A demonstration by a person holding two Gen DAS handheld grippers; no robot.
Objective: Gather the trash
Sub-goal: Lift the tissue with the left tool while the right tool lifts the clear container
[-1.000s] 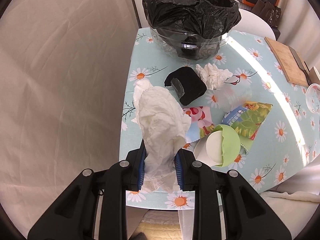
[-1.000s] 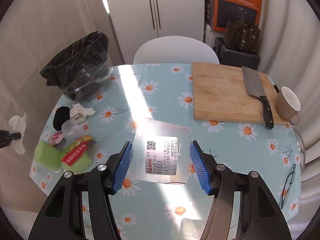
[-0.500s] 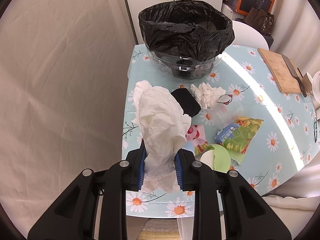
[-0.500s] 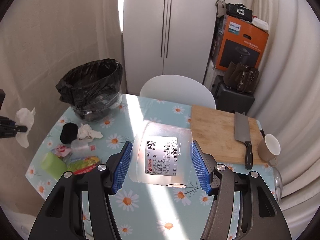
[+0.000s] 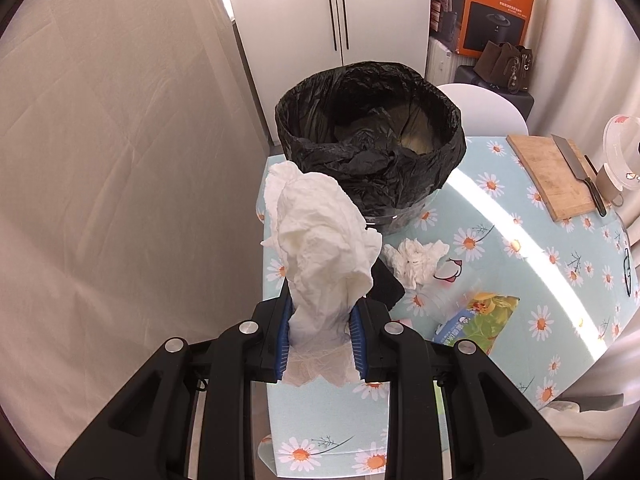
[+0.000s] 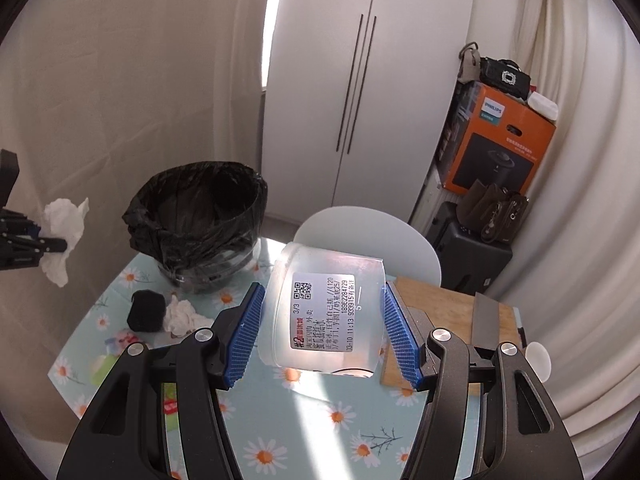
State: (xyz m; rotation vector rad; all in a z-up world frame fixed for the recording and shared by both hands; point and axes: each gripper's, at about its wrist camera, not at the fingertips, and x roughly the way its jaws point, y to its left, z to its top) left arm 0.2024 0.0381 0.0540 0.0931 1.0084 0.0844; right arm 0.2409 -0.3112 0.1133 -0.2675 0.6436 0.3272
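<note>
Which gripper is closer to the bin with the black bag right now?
Left. The left gripper, shut on a crumpled tissue, hangs just short of the bin. The right gripper, gripping a clear plastic cup, is farther off, over the table's middle.

A wooden cutting board (image 5: pixel 550 174) lies at the far right of the daisy-print worktop (image 5: pixel 500 240), a cleaver (image 5: pixel 576 168) resting on it and a beige mug (image 5: pixel 608 184) just beside. Behind stand a white chair (image 6: pixel 368 236), tall white cupboard doors (image 6: pixel 360 80), and an orange appliance box (image 6: pixel 496 148) with a brown handbag (image 6: pixel 492 212) below it.
</note>
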